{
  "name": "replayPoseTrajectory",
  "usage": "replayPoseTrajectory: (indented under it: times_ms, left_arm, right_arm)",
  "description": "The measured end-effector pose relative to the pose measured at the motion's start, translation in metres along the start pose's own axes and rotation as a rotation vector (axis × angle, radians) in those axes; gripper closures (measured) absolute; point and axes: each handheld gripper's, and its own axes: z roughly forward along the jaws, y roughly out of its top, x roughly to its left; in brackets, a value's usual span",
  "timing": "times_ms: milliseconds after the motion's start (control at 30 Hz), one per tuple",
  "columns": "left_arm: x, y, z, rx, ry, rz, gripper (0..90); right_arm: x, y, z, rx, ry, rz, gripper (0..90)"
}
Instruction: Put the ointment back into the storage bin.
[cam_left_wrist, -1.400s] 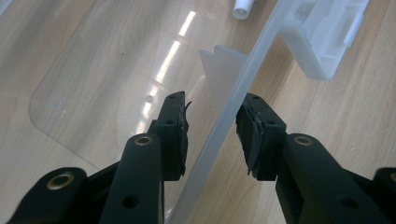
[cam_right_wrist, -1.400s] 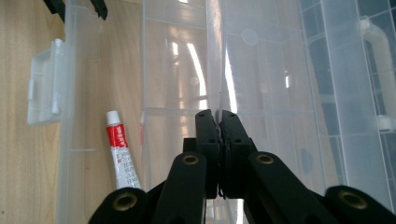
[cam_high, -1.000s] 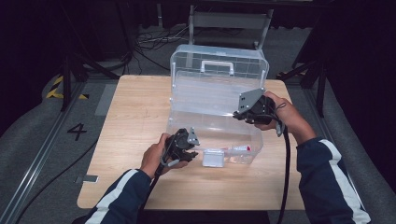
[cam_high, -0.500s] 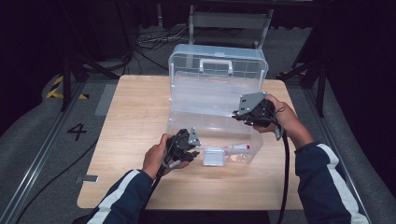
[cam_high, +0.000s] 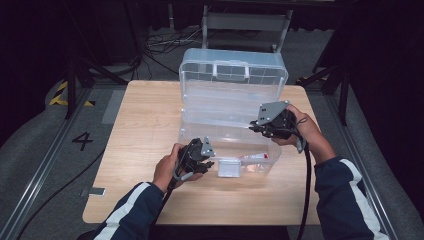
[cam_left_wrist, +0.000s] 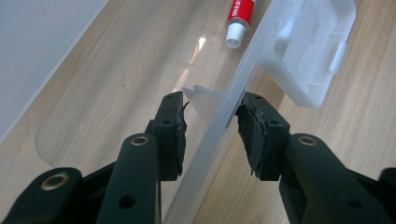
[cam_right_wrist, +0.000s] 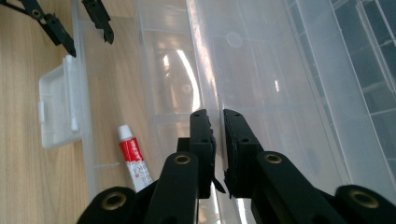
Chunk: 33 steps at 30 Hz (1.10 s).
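Note:
A clear plastic box (cam_high: 200, 131) sits open on the wooden table, and its lid (cam_high: 232, 75) stands upright behind it. A red-and-white tube (cam_high: 255, 157) (cam_left_wrist: 239, 18) (cam_right_wrist: 133, 156) lies inside near the front wall. My left gripper (cam_high: 207, 160) (cam_left_wrist: 210, 116) is open. Its jaws straddle the front wall (cam_left_wrist: 219, 126) beside the white latch (cam_left_wrist: 313, 51), with a gap at the inner pad. My right gripper (cam_high: 252, 127) (cam_right_wrist: 217, 116) is at the box's right rear. It is shut to a narrow slit on the lid's thin clear edge (cam_right_wrist: 205, 65).
The table (cam_high: 140, 125) has bare wood to the left of the box and along its front edge. A chair (cam_high: 245, 22) and cables stand on the dark floor beyond. The left gripper (cam_right_wrist: 91, 44) is also seen far off in the right gripper view.
The right hand has slid slightly toward the near side along the box's right end. The left hand and the box have stayed put.

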Motion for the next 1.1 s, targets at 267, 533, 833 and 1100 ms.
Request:
replayPoseTrajectory:
  times_ms: [267, 533, 833, 1100]
  left_arm:
    - [-0.001, -0.001, 0.000, -0.023, 0.010, -0.011, 59.7]
    - [-0.001, -0.007, -0.005, -0.054, -0.006, -0.003, 53.4]
    - [0.003, -0.017, -0.041, -0.148, 0.002, 0.010, 46.5]
    - [0.016, -0.031, -0.067, -0.210, 0.036, -0.041, 44.3]
  right_arm:
    - [0.005, -0.016, 0.002, -0.117, 0.027, 0.086, 81.0]
    - [0.010, -0.023, 0.003, -0.167, 0.021, 0.132, 79.0]
    - [0.013, -0.028, 0.004, -0.198, -0.004, 0.168, 76.5]
    - [0.014, -0.030, 0.004, -0.208, -0.010, 0.180, 75.8]
